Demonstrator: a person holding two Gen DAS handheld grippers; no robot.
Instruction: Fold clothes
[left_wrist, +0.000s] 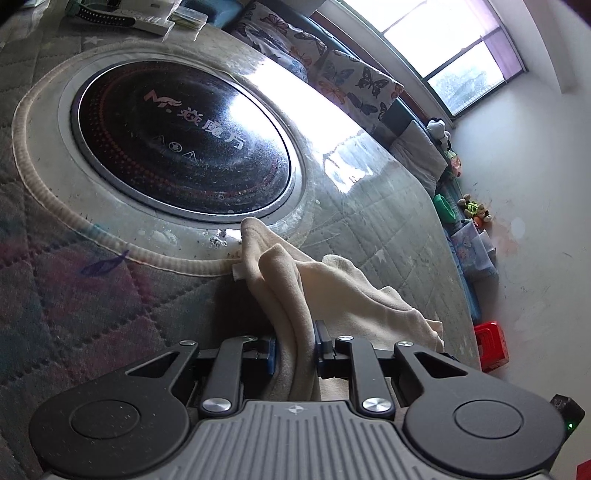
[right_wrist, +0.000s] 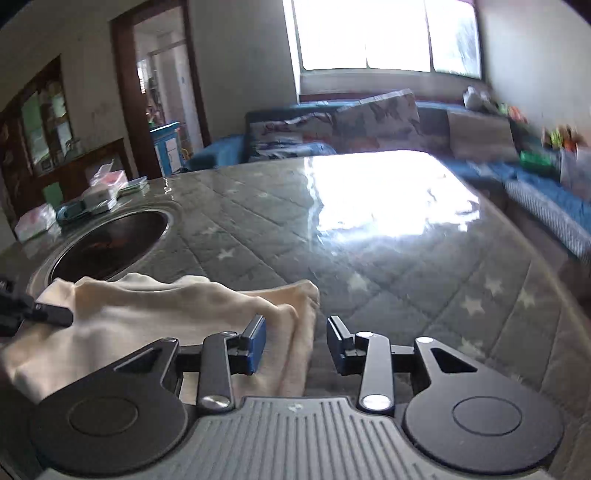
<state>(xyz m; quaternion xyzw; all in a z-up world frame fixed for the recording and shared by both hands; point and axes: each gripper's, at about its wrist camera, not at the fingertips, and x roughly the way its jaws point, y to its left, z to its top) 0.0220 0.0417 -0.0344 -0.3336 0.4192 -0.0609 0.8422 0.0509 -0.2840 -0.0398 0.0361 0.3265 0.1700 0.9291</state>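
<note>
**Speaker one:** Two grippers are in our hands, one on each side, and we look along each from its own camera. Our left gripper (left_wrist: 295, 349) has its blue pads pressed close on a bunched fold of a cream cloth garment (left_wrist: 314, 295). The fabric rises from between the jaws and spreads forward across the table.

**Speaker two:** Where does the garment lie?

**Speaker one:** It lies on a table (left_wrist: 406, 229) that has a grey quilted cover with pale stars under a clear glossy sheet. The garment's far tip reaches the metal rim of a round black cooktop (left_wrist: 181, 136) set into the table; whether it touches the rim we cannot tell.

**Speaker two:** And our right gripper (right_wrist: 297, 343)?

**Speaker one:** Its jaws stand apart with a clear gap. The garment's right edge runs between them, beside the left pad, and neither pad presses on it, so it grips nothing. From this side the cloth lies crumpled to the left, with the tip of the left gripper showing at its far left edge.

**Speaker two:** What surrounds the table?

**Speaker one:** Beyond it we see a blue sofa (right_wrist: 480, 166) with patterned cushions, a bright window (right_wrist: 388, 33), and small boxes (right_wrist: 99, 192) at the table's far left corner.
</note>
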